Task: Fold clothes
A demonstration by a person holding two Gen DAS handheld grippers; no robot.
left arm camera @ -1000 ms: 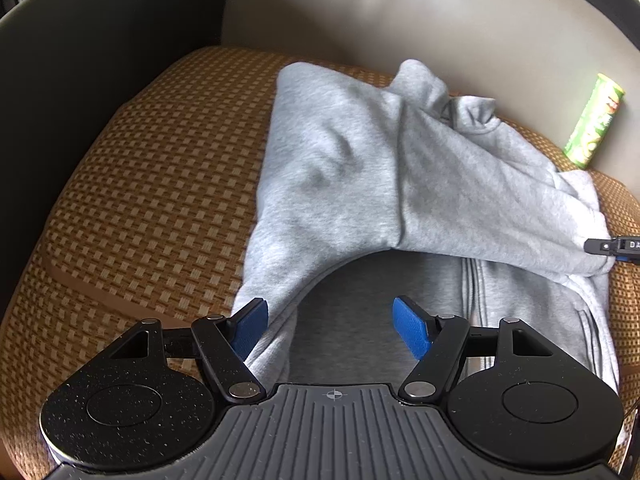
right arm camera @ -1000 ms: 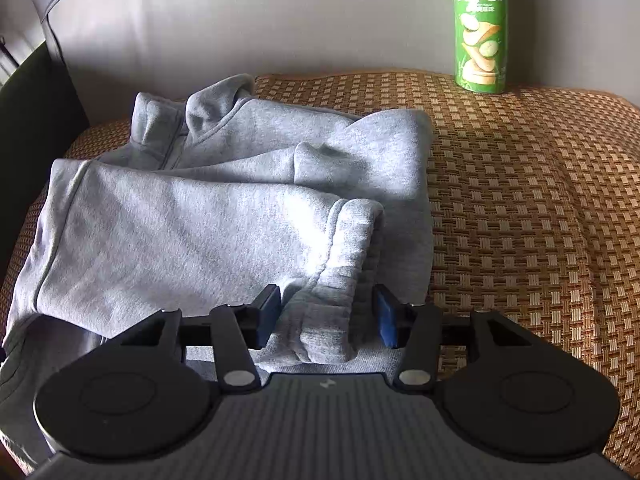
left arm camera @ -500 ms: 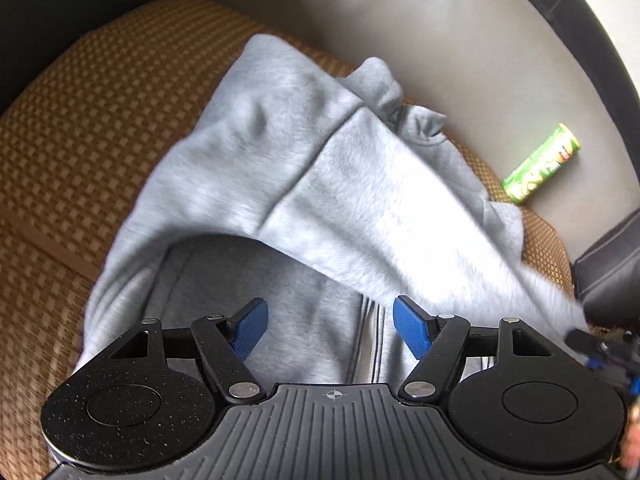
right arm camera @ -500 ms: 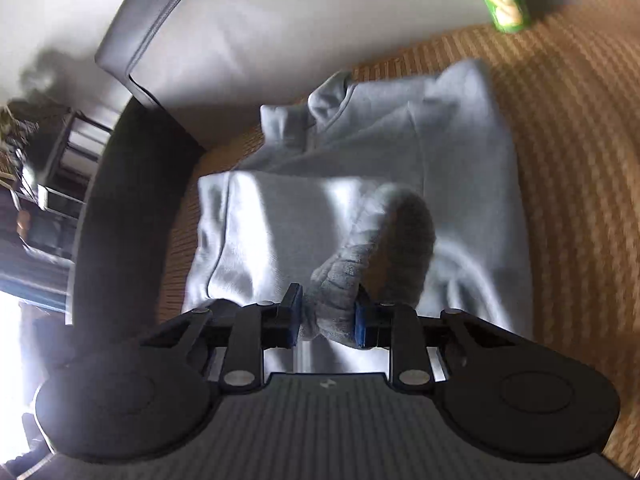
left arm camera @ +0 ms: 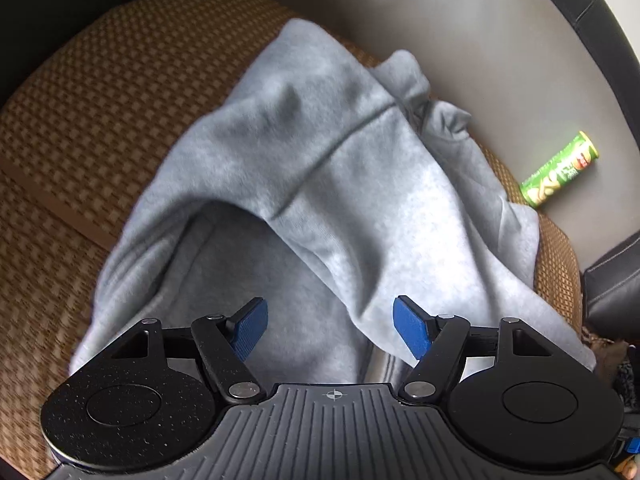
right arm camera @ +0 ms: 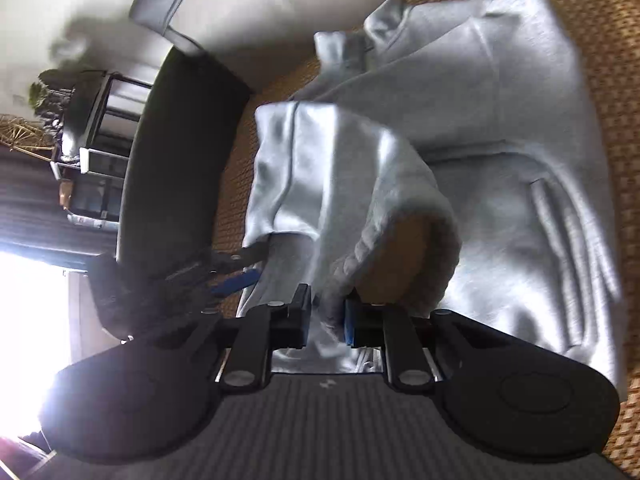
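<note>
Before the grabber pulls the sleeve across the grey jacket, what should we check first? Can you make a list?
1. Right gripper has the sleeve cuff: ok; its jaws have just been closing and now pinch the ribbed cuff.
2. Left gripper free: ok, jaws wide apart over the grey jacket, clamping nothing.
3. Zipper flat: cannot tell, mostly covered.
4. Chips can clear of the cloth: ok, beside the backrest.
5. Jacket fully on the woven seat mat: cannot tell, near edge hidden.

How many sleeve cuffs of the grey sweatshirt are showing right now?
1. The ribbed cuff is pinched in the right gripper, whose jaws have just been closing, lifted above the sweatshirt. The other cuff isn't visible; it may be hidden in the folds.
</note>
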